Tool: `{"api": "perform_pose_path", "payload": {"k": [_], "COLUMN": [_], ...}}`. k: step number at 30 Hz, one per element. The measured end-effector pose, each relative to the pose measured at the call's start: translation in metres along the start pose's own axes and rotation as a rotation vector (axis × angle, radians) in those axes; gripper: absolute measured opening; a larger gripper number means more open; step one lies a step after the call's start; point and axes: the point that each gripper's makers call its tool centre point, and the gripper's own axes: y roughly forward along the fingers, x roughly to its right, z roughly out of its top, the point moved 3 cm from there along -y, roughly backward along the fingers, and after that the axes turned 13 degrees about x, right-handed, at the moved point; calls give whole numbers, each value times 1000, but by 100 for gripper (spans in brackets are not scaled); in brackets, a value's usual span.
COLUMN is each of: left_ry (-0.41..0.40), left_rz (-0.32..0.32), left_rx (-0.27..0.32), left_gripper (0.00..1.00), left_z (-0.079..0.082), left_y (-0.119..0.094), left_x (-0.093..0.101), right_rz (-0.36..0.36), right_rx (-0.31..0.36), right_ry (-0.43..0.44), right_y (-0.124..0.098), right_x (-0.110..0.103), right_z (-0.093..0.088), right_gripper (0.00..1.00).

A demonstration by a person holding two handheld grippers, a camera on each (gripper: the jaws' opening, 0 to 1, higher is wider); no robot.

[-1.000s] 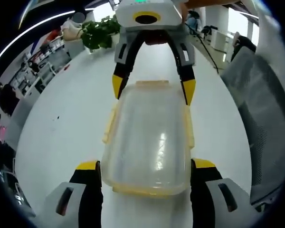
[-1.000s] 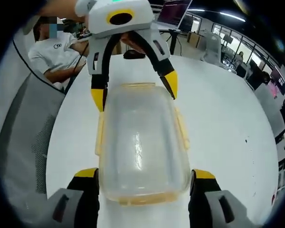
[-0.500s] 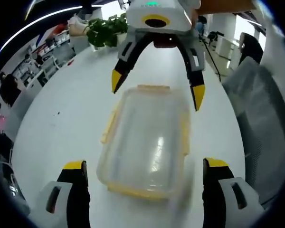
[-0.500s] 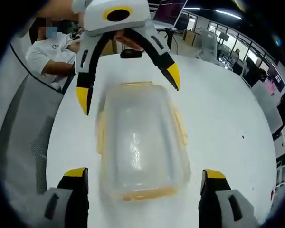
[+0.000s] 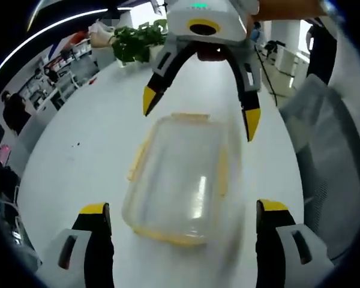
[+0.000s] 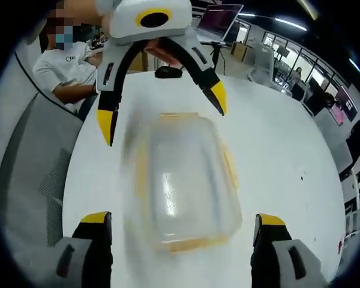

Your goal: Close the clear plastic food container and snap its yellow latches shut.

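- Left gripper view. The left claw stands with its jaws wide apart, one on either side of the near end of the clear plastic food container and clear of its walls. The container lies flat on the white desk, lid down on the base. The right claw, entering from beyond the container's far end, is likewise spread, its yellow tips hovering above the far corners.
- Risk, judged from this view: neither claw steadies the container, so a push on one latch could slide or spin it across the smooth desk instead of snapping the latch home.
- Appearance: a translucent rounded box with a yellow rim; the yellow latches along the long side nearest the potted plant appear to splay outward, so probably not yet shut. The opposite side is motion-blurred.
- Right gripper view. The right claw is open, its jaws flanking the container's near end without contact. The left claw hangs spread over the far end, toward the seated person.
- Risk: the container is blurred here, so latch positions cannot be read; a misjudged jaw tip may press the lid rather than a latch, or tip the box.
- Appearance: clear lid with a bright glare, yellow trim at the near edge.
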Motion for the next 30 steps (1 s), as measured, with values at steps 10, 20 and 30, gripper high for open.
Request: {"api": "perform_pose_path", "payload": {"k": [10, 20, 30], "left_ry": [-14, -20, -84], "left_rz": [10, 61, 87], "left_rx": [33, 79, 132], "left_gripper": [99, 96, 99], "left_z": [7, 18, 27], "left_y": [-6, -16, -24], "left_x": [21, 29, 52], "right_rz": [-27, -60, -110], "right_rx": [28, 63, 117], "right_ry": [30, 45, 88], "right_y": [-12, -24, -33], "right_x": [-14, -31, -41], "right_z": [1, 5, 14], "right_gripper": [99, 99, 99]}}
